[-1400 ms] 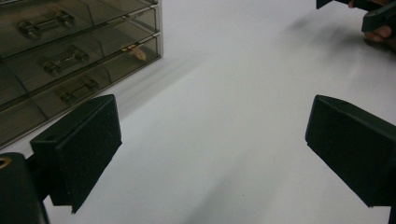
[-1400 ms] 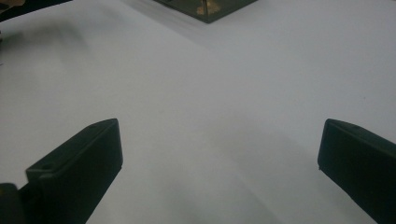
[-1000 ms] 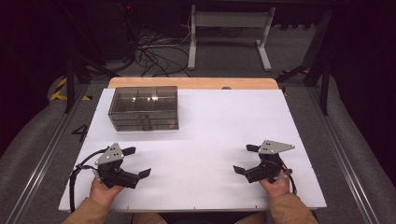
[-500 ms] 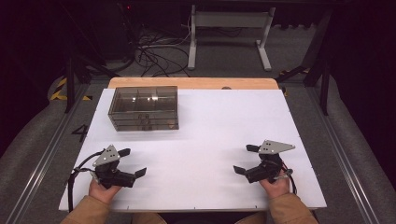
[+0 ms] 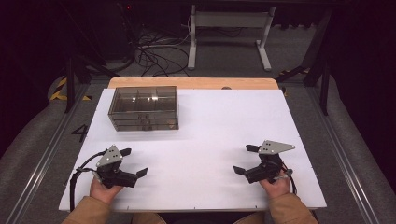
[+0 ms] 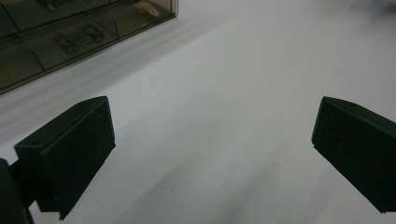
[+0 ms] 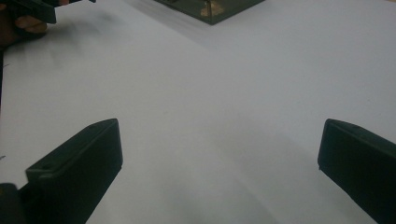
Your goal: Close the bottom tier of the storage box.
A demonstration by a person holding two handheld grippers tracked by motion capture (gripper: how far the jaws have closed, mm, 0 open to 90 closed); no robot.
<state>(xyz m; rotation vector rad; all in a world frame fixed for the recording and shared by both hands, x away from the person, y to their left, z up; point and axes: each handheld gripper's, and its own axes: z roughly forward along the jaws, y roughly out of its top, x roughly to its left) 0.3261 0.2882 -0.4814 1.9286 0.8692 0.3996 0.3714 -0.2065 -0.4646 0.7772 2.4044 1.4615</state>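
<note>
While both jaws stand apart, the left hand-held gripper (image 5: 133, 162) and right hand-held gripper (image 5: 245, 159) rest near the tabletop's (image 5: 224, 126) front edge; the drawer box (image 5: 144, 107) sits at the far left corner, and a hasty reach could shove it.

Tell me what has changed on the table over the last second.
The left gripper has drawn back slightly toward the person's edge of the table; its jaws stay wide open and hold nothing. The right gripper keeps its place, also open and empty. The smoky clear drawer box sits where it was at the far left of the white tabletop, untouched.
</note>
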